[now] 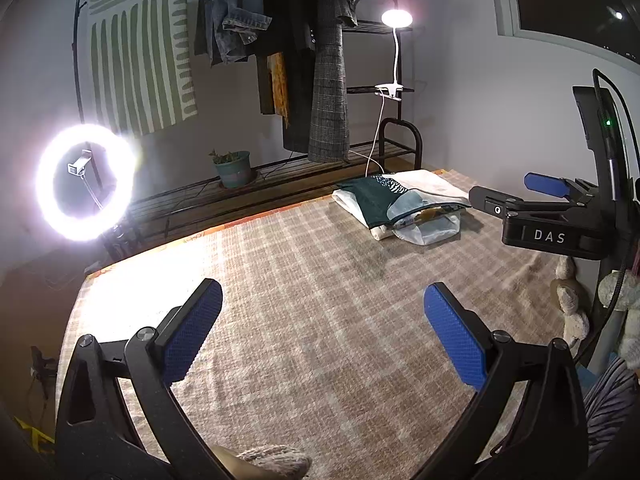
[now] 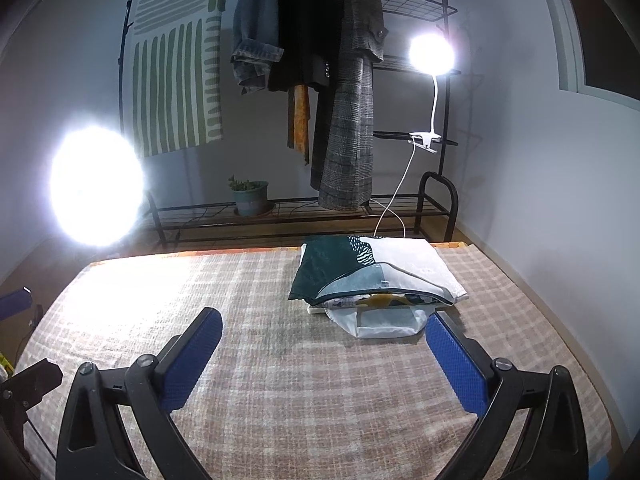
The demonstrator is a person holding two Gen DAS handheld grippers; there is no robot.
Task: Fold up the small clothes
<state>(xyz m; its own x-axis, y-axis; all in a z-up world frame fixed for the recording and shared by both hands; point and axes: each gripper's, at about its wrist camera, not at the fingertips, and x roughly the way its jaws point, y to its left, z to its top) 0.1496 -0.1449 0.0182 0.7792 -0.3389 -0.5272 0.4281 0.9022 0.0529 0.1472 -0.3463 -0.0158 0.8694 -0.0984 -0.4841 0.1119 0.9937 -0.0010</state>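
Observation:
A stack of folded small clothes (image 1: 404, 208) lies at the far right of the plaid bed cover (image 1: 320, 320); dark green, patterned and white pieces show, with a pale piece sticking out at the front. The stack also shows in the right wrist view (image 2: 376, 276). My left gripper (image 1: 322, 332) is open and empty, low over the bare cover. My right gripper (image 2: 324, 352) is open and empty, just short of the stack. The right gripper also shows in the left wrist view (image 1: 516, 196), close to the stack's right side.
A clothes rack (image 2: 320, 80) with hanging jackets stands behind the bed, with a potted plant (image 2: 250, 198) on its low shelf. A ring light (image 1: 86, 182) glares at left. A clip lamp (image 2: 432, 56) shines above the stack. A plush toy (image 1: 572, 304) lies at the right edge.

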